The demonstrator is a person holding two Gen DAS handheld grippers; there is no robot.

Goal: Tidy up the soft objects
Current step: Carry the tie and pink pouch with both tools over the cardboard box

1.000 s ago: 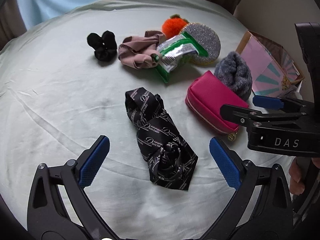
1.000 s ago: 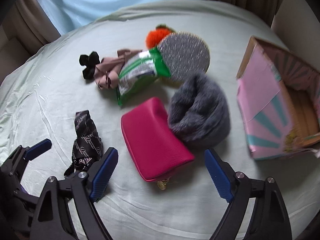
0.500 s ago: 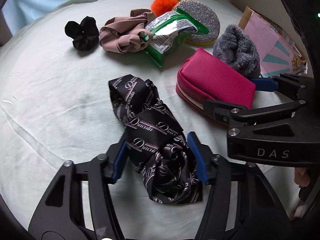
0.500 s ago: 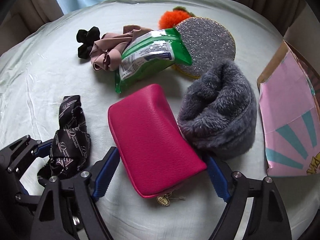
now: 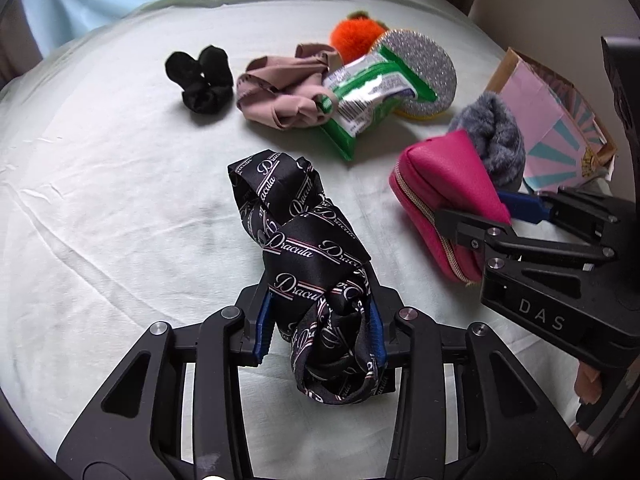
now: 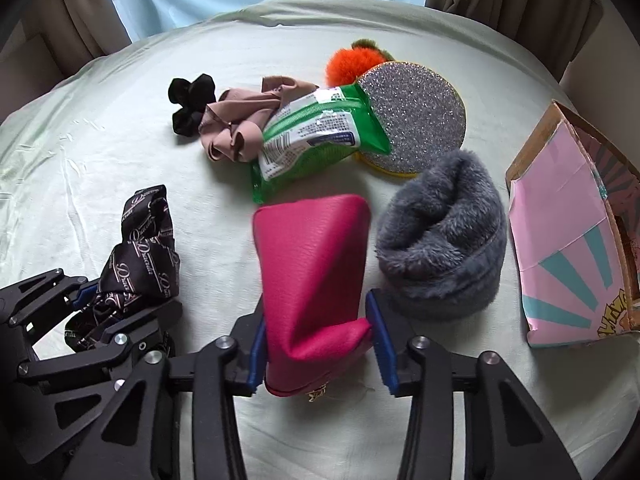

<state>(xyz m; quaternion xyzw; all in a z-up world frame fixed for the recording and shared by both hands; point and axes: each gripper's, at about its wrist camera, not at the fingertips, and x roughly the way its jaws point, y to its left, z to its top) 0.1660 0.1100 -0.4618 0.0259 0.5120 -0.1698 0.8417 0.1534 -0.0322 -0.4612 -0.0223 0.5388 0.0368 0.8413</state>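
The black printed scarf (image 5: 316, 264) lay bunched at six o'clock, its near end pinched. The pink pouch (image 6: 312, 276) sat at three o'clock, squeezed and creased, beside the grey furry pouch (image 6: 440, 236).

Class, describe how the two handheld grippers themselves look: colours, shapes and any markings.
Both the left gripper and the right gripper are matte black linkage frames with triangular cut-outs and silver pivot bolts. Their fingers carry ribbed blue pads. White "DAS" lettering marks the right gripper's side. No cables show.
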